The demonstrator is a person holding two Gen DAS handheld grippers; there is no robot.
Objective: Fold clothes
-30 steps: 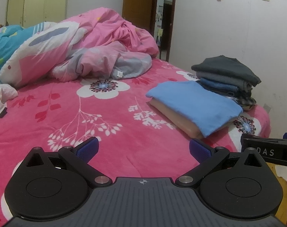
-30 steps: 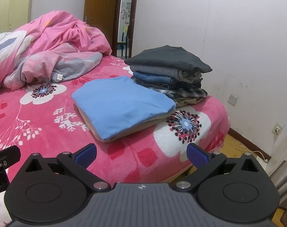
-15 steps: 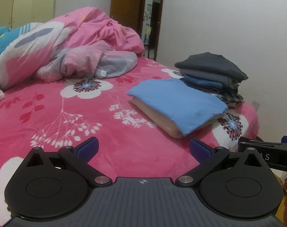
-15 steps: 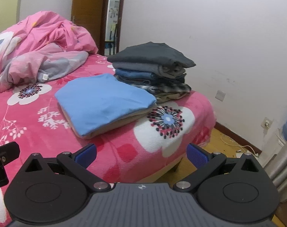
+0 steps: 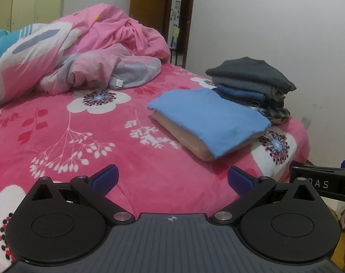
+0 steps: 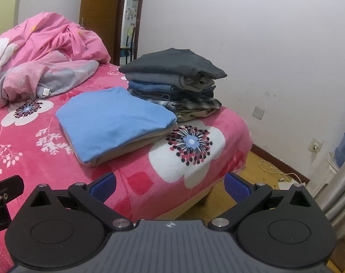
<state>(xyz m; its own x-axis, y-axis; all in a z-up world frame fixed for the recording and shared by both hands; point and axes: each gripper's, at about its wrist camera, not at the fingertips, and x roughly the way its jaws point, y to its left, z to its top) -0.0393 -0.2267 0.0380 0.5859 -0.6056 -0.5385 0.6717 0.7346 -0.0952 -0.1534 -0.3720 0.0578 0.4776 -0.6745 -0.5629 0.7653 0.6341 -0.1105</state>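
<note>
Left gripper (image 5: pixel 172 177) and right gripper (image 6: pixel 170 185) are hovering spread and empty, folded blue fleece garment (image 6: pixel 113 122) lying beside stacked dark folded clothes (image 6: pixel 174 79), folding looking done.

bare pink bed (image 5: pixel 86 150) from 9 to 12 o'clock, folded blue garment (image 5: pixel 208 118) and clothes stack (image 5: pixel 252 84) blocking 1 o'clock, rumpled duvet (image 5: pixel 81 56) at 11

Two folded garments (image 6: pixel 117 122) lie near; one stack of about five (image 6: pixel 172 82) sits beyond, beside one crumpled duvet (image 6: pixel 42 61).
</note>
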